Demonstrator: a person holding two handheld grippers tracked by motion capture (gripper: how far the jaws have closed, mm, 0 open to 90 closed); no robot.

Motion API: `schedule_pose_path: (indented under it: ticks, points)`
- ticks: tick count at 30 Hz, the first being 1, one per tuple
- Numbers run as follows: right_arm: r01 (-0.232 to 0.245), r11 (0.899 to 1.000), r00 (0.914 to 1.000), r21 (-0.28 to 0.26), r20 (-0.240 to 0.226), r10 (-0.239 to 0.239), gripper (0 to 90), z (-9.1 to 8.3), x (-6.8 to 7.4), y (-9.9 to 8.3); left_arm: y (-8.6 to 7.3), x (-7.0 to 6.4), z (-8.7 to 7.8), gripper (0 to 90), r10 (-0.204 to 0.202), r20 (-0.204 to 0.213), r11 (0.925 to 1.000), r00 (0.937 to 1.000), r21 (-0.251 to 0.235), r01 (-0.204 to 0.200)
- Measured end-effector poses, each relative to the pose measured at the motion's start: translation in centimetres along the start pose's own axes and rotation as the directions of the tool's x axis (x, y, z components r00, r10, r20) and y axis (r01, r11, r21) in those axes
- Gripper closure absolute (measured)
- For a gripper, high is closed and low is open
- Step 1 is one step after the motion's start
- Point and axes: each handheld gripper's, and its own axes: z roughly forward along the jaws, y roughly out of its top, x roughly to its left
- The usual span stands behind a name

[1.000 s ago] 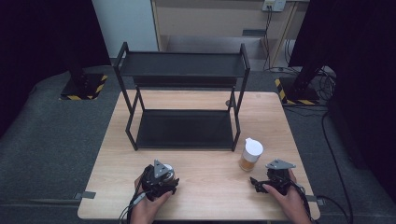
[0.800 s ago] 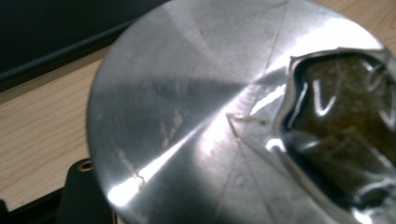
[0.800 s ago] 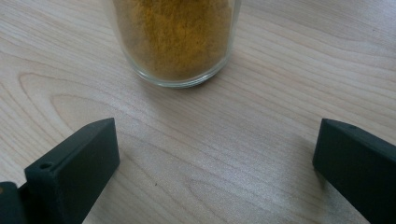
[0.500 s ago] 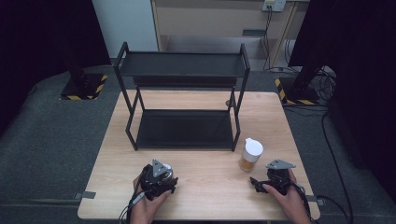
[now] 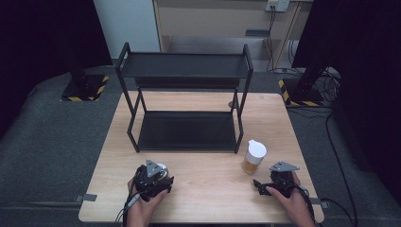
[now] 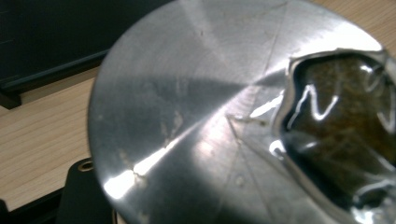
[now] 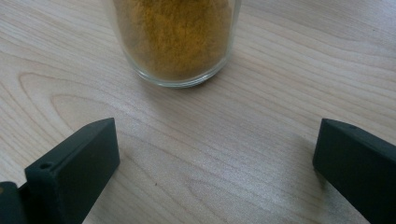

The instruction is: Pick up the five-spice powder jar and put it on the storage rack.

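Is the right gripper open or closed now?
Open. In the right gripper view, the right gripper shows its jaws wide apart, with bare table between them, short of the spice jar.

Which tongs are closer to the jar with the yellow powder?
The right tongs. They sit just in front of the jar, open and apart from it. The left tongs are far off to its left, by a metal can.

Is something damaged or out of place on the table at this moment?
Yes. The silver lid in front of the left gripper has a torn opening at one edge, showing brown contents. The spice jar stands upright, nothing spilled.
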Motion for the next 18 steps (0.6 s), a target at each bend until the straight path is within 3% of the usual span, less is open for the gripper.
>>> schedule_pose_path:
  ticks: [12,18]
  points:
    - [0.0,1.0,1.0,0.0,0.0,0.0,1.5,0.0,0.0,0.0,0.5,-1.4,-1.0,29.7,0.014,-0.043,0.9999,0.999,0.009,-0.014]
    - [0.0,1.0,1.0,0.0,0.0,0.0,1.5,0.0,0.0,0.0,1.0,-1.9,-1.7,29.7,0.023,-0.04,0.9997,0.9989,-0.002,-0.023]
